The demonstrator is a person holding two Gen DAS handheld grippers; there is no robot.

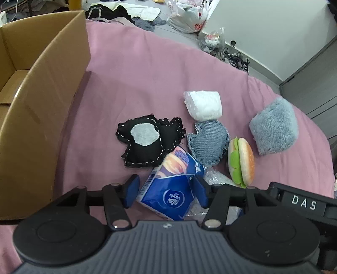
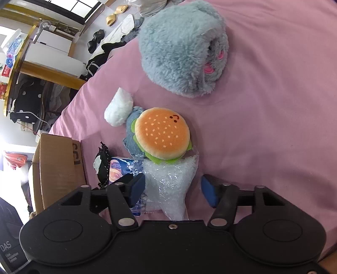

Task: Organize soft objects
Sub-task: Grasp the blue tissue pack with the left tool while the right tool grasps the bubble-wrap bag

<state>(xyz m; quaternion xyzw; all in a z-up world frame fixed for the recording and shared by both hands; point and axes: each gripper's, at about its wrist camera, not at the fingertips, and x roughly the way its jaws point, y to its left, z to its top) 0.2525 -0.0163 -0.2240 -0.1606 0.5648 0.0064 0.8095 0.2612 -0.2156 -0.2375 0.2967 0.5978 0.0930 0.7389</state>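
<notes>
Soft things lie on a pink sheet (image 1: 130, 69). A blue tissue pack (image 1: 168, 189) sits between the fingers of my left gripper (image 1: 166, 190), which is open around it. Beyond it lie a black stitched cushion (image 1: 145, 143), a denim pad (image 1: 208, 143), a white padded wad (image 1: 203, 105), a burger plush (image 1: 242, 162) and a fluffy blue-grey plush (image 1: 273, 128). My right gripper (image 2: 173, 189) is open over a piece of bubble wrap (image 2: 170, 185), just short of the burger plush (image 2: 162, 134). The fluffy plush (image 2: 181, 48) lies farther off.
An open cardboard box (image 1: 42, 105) stands at the left on the sheet, also seen as the box (image 2: 59, 164) in the right wrist view. Past the sheet's far edge are plastic bags (image 1: 189, 16), clothes and a grey cabinet (image 1: 305, 63).
</notes>
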